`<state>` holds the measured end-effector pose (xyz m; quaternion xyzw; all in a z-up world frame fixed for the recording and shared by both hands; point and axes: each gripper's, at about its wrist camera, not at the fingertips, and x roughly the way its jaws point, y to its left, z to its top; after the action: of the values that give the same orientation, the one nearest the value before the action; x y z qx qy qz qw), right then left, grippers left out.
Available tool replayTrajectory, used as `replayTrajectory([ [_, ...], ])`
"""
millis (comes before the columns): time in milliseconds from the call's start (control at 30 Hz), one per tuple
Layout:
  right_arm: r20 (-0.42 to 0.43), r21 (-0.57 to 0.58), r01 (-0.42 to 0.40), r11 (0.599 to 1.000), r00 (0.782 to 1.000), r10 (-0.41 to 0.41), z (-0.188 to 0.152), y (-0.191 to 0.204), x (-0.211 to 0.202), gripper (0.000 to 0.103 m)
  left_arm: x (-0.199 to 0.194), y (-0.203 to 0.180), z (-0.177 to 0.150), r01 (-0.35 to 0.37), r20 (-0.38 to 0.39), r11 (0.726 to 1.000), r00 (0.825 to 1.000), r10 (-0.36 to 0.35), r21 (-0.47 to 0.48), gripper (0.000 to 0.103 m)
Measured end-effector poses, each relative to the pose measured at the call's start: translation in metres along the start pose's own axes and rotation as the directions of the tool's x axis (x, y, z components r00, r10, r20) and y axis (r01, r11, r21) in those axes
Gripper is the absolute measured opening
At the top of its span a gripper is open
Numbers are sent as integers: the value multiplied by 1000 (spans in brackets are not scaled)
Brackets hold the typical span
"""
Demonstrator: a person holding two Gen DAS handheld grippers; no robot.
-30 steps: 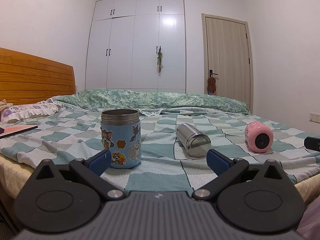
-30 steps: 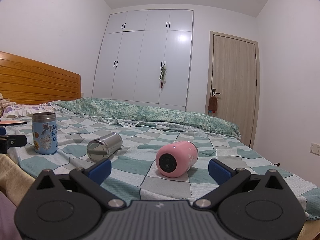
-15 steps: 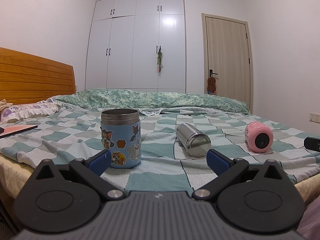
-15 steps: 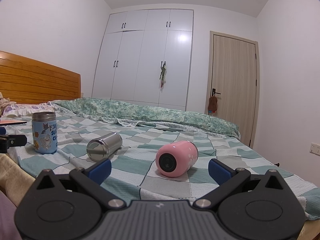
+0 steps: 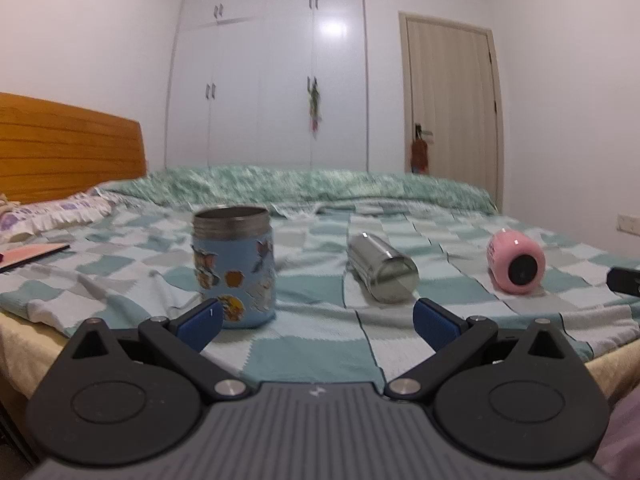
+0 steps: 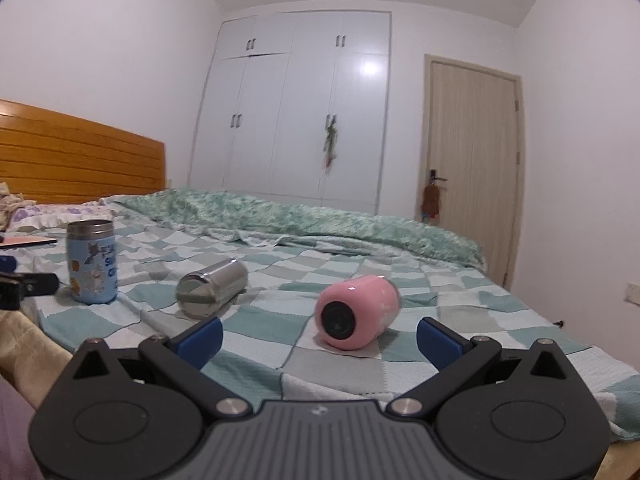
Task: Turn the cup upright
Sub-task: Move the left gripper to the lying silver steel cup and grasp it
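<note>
Both cameras have shifted; left tongs (image 5: 316,322) and right tongs (image 6: 319,340) gape empty. Straddle pink cup (image 6: 357,312) squarely before closing.

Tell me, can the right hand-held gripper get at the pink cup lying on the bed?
Probably yes: the right hand-held gripper is open, the pink cup lies on its side straight ahead, and only bare checked blanket lies between.

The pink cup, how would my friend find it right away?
Look on the checkered blanket on the bed. Three cups sit there: the pink cup lies on its side nearest the door side, right of the silver cup. It alone is pink, with a round black end.
</note>
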<state>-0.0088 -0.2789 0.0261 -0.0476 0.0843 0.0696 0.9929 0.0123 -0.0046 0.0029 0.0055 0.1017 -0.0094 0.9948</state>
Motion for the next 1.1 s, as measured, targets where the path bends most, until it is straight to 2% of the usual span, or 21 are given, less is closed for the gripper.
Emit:
replayTrajectory([
  [67, 15, -18, -22, 1000, 1000, 22, 4, 1, 3, 103, 6, -3, 4, -1, -29, 1000, 1000, 1, 9, 103],
  [167, 33, -55, -59, 997, 998, 61, 13, 5, 12, 103, 16, -8, 13, 41, -63, 999, 997, -40, 6, 103],
  [400, 14, -71, -100, 992, 995, 101, 30, 3, 51, 103, 43, -26, 42, 69, -94, 996, 994, -64, 48, 103],
  [767, -82, 1, -123, 992, 989, 122, 56, -19, 143, 103, 120, -56, 77, 37, -191, 993, 981, -15, 110, 103],
  [900, -127, -12, -108, 994, 986, 105, 66, -24, 178, 103, 157, -62, 88, 7, -251, 993, 968, 22, 115, 103],
  [1100, -184, -13, -97, 995, 979, 93, 78, -34, 223, 103, 207, -64, 99, -7, -338, 997, 941, 31, 74, 103],
])
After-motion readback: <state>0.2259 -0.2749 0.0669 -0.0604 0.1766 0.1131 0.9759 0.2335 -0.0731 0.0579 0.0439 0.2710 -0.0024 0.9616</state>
